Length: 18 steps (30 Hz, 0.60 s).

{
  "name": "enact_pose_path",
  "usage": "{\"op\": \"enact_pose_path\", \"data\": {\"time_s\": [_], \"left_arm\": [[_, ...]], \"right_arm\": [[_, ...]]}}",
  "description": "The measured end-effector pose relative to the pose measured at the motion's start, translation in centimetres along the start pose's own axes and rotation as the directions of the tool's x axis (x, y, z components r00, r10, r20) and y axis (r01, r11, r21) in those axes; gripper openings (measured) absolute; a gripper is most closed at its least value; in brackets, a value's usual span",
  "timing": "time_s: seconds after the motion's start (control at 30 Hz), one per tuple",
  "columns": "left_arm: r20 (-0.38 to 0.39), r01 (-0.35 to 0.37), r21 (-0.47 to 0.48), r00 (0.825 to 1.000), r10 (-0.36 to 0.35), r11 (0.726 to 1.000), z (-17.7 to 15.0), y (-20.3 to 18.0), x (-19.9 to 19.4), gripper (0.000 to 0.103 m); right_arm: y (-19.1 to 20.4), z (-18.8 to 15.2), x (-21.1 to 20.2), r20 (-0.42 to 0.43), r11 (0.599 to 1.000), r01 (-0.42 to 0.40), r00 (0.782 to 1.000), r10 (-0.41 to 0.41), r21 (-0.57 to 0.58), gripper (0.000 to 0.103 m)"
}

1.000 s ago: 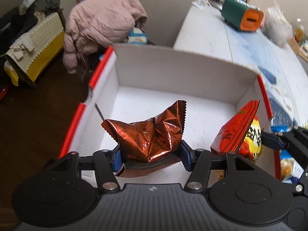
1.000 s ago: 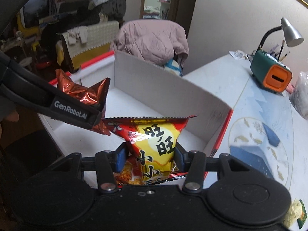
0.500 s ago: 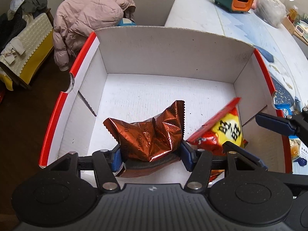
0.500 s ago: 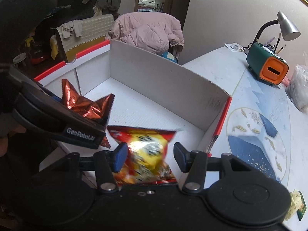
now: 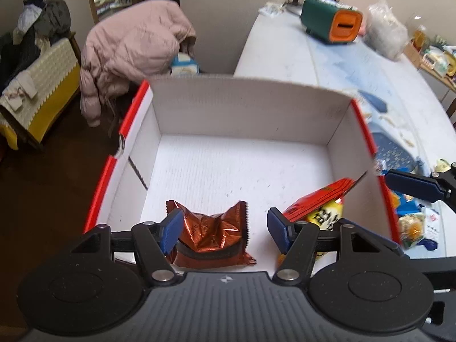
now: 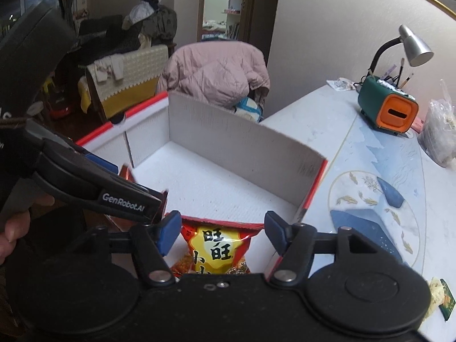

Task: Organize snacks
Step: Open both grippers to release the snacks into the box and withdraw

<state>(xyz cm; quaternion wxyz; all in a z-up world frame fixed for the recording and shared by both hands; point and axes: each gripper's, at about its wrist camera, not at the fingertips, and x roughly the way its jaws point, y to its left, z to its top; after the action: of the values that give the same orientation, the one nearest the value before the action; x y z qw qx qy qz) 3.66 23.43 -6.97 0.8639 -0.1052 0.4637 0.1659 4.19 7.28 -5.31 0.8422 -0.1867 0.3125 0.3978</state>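
Observation:
A white cardboard box (image 5: 248, 91) with red edges stands at the table's end. On its floor lies a crumpled copper-brown snack packet (image 5: 211, 236), between the fingers of my left gripper (image 5: 225, 230). The jaws are opening and the right pad stands clear of the packet. A red and yellow snack bag (image 6: 219, 248) lies in the box's near right corner under my right gripper (image 6: 222, 235). Its jaws are opening too, with both pads off the bag. The same bag (image 5: 322, 205) shows in the left wrist view.
On the white table beyond the box (image 6: 242, 142) stand a green and orange pen holder (image 6: 387, 108), a desk lamp (image 6: 410, 45) and a plastic bag (image 5: 384, 34). Loose snacks (image 5: 410, 228) lie right of the box. A pink jacket (image 5: 134, 48) hangs over a chair.
Both grippers have let go of their packets, spread their jaws and drawn back and up. The copper packet and the red and yellow bag now rest on the box floor.

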Motion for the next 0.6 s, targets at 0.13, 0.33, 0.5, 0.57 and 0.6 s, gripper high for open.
{"op": "enact_pose_path", "data": {"time_s": [0.13, 0.33, 0.5, 0.57, 0.6], "left_arm": [[0.042, 0.02, -0.001, 0.999, -0.02, 1.0, 0.2, -0.5, -1.7, 0.064], [0.11, 0.056, 0.018, 0.992, -0.057, 0.998, 0.3, -2.2, -4.0, 0.064], [0.151, 0.09, 0.049, 0.984, -0.097, 0.995, 0.1, -4.1, -5.5, 0.065], [0.155, 0.108, 0.06, 0.981, -0.116, 0.992, 0.1, -4.8, -5.7, 0.066], [0.157, 0.116, 0.066, 0.98, -0.125, 0.991, 0.0, -5.3, -5.9, 0.066]], "right_arm": [[-0.8, 0.1, -1.9, 0.037, 0.999, -0.001, 0.999, 0.0, 0.035, 0.069], [-2.4, -0.1, -4.6, 0.082, 0.996, -0.002, 0.997, -0.006, 0.094, 0.073], [-4.2, -1.1, -6.8, 0.111, 0.989, 0.014, 0.993, -0.031, 0.148, 0.078], [-5.1, -1.7, -7.6, 0.119, 0.985, 0.023, 0.992, -0.044, 0.172, 0.079], [-5.5, -2.0, -8.0, 0.123, 0.983, 0.031, 0.991, -0.054, 0.182, 0.081]]}}
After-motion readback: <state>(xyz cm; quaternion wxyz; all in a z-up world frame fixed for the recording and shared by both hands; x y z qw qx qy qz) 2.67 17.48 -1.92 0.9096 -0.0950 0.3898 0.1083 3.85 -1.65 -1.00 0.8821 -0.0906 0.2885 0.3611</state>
